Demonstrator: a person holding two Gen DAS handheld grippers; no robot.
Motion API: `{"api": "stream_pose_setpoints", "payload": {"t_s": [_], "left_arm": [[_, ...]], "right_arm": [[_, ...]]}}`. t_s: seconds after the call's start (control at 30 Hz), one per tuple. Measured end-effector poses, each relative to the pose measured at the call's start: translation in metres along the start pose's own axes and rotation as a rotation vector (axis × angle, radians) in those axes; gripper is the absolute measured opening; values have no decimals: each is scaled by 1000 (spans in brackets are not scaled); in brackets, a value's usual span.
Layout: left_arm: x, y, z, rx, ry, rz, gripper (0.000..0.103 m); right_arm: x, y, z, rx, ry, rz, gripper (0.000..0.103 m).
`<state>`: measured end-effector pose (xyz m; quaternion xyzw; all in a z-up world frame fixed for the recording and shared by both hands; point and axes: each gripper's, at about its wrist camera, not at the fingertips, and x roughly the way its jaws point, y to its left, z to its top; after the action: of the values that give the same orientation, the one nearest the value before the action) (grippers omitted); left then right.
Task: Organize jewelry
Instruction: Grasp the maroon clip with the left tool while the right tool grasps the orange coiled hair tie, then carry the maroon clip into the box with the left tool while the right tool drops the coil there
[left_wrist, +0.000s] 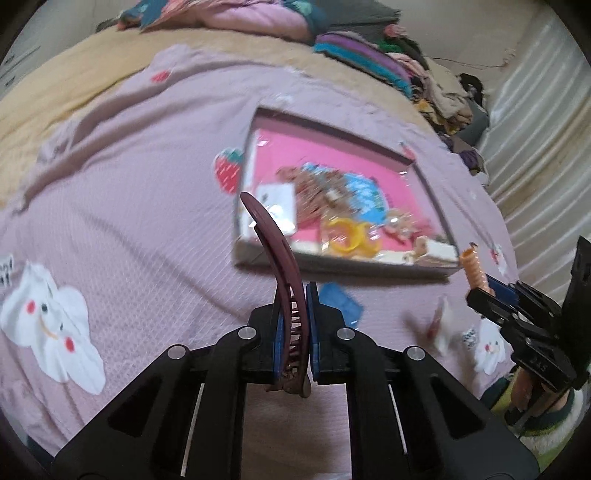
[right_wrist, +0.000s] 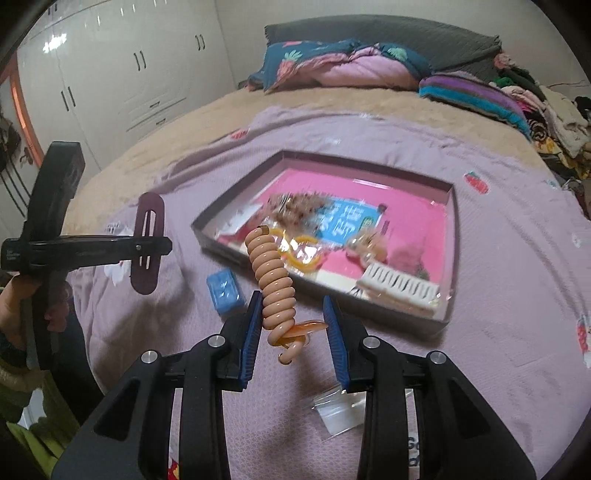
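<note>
Nearest, the left hand-held gripper (left_wrist: 295, 325) was clenched on a dark maroon hair clip (left_wrist: 275, 258), which curved up out of its pads. The right hand-held gripper (right_wrist: 291, 332) grasped a tan spiral hair coil (right_wrist: 271, 280) — the coil stood upright between the blue pads. On the lilac bedspread (right_wrist: 498, 258) just beyond lay a small blue packet (right_wrist: 225, 288). Farther off sat an open box (right_wrist: 451, 229) with a pink floor, full of jewelry and accessories — blurred.

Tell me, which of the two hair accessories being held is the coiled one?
The peach spiral hair tie in the right gripper; the left gripper holds a flat, curved maroon hair clip.
</note>
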<state>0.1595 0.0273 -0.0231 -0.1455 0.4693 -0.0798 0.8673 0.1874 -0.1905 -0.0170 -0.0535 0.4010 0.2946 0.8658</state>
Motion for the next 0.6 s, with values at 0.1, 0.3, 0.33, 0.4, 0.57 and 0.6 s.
{"api": "stream_pose_setpoints", "payload": {"t_s": [0.1,0.3,0.33,0.4,0.57,0.6], "left_arm": [[-8,-11,11,36,-22,-10,4],[-22,-34,31,97,-60,-17,4],[-23,-37,34,105,-63,-19,4],[-25,-44,40,122,-71,-20,4],[-26,-58,52,154,-85,-29,4],[-26,-60,53,157,-87,-32,4]], "right_arm": [[-8,-4,7,12,-24,-15,32],[-27,-12,23,26,-77,-48,32],[-30,-13,25,27,-85,-52,32],[-36,-15,30,28,-104,-64,32],[-48,-25,41,45,-149,-86,32],[-49,-27,43,49,-154,-90,32]]}}
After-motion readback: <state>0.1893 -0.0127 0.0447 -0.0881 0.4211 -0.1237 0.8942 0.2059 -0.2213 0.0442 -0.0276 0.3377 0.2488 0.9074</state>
